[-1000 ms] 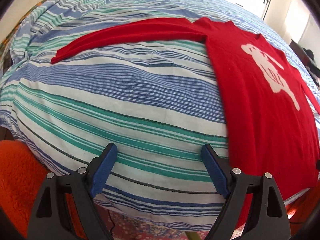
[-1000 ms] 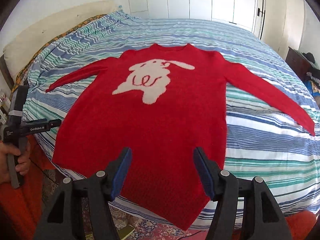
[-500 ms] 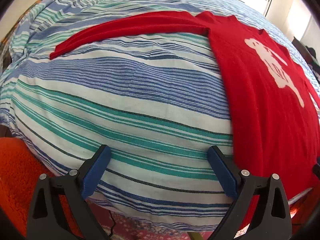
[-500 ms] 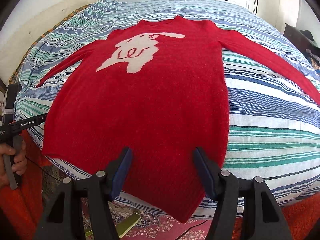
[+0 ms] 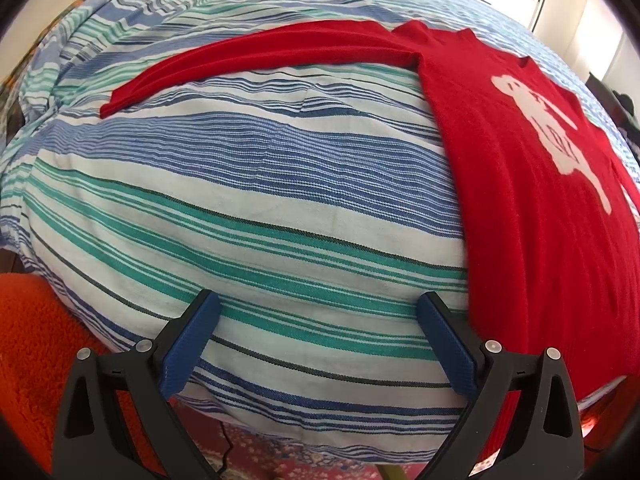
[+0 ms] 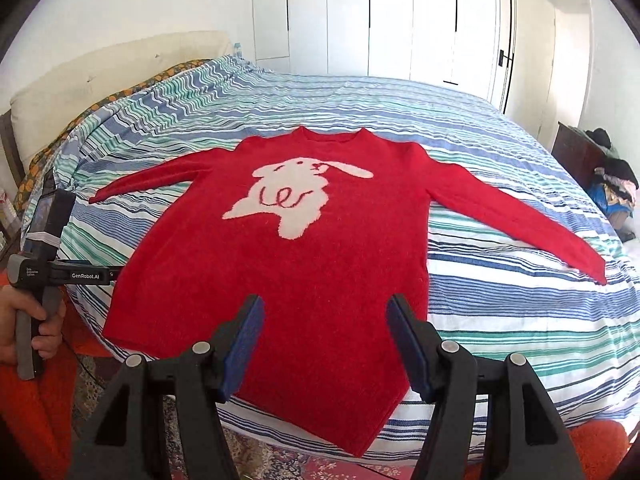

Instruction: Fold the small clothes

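Observation:
A red sweater (image 6: 320,264) with a white rabbit figure lies flat, face up, on the striped bed, both sleeves spread out; its hem hangs over the near edge. In the left wrist view the sweater (image 5: 532,200) lies at the right, its left sleeve (image 5: 260,56) reaching across the bed. My left gripper (image 5: 318,320) is open and empty over bare bedspread, left of the sweater's body. It also shows in the right wrist view (image 6: 60,272), held by a hand. My right gripper (image 6: 324,332) is open and empty above the sweater's hem.
The bed (image 6: 520,320) has a blue, green and white striped cover. White wardrobe doors (image 6: 400,20) stand behind it. A dark stand with clothes (image 6: 600,176) is at the right. A patterned rug (image 6: 280,460) and orange cloth (image 5: 32,360) lie below the bed edge.
The right gripper dipped toward the sweater, then drew back and tilted up. The left gripper shifted slightly over the bedspread. Both stay open.

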Available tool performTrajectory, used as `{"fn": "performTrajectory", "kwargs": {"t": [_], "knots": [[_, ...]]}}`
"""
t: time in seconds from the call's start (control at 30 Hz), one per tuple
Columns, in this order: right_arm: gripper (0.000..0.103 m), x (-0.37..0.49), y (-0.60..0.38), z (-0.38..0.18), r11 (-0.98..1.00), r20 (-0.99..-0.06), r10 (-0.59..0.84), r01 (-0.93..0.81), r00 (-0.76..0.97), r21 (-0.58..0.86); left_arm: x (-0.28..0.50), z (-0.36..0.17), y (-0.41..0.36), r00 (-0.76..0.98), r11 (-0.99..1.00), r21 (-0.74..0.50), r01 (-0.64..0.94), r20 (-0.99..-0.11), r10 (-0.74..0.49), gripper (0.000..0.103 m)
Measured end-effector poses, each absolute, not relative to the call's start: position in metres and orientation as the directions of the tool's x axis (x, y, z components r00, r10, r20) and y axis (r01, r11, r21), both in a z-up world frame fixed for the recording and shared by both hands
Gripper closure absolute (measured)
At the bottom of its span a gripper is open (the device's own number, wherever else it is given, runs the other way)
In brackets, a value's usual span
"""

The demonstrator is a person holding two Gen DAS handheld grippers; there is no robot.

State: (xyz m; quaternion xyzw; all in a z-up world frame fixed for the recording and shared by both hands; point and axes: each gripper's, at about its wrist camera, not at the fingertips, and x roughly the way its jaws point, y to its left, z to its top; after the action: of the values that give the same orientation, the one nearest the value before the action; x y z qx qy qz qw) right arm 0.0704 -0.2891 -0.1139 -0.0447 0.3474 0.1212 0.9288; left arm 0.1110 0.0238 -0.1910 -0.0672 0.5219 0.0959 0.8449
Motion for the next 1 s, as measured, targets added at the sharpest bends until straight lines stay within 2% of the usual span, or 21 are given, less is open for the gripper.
{"fn": "performTrajectory", "kwargs": {"t": [1.0], "knots": [[0.039, 0.069, -0.270, -0.123, 0.944, -0.682, 0.207, -0.327, 0.701, -0.049, 0.112, -0.193, 0.023, 0.435, 0.972, -0.008, -0.233, -0.895, 0.097, 0.001]]}}
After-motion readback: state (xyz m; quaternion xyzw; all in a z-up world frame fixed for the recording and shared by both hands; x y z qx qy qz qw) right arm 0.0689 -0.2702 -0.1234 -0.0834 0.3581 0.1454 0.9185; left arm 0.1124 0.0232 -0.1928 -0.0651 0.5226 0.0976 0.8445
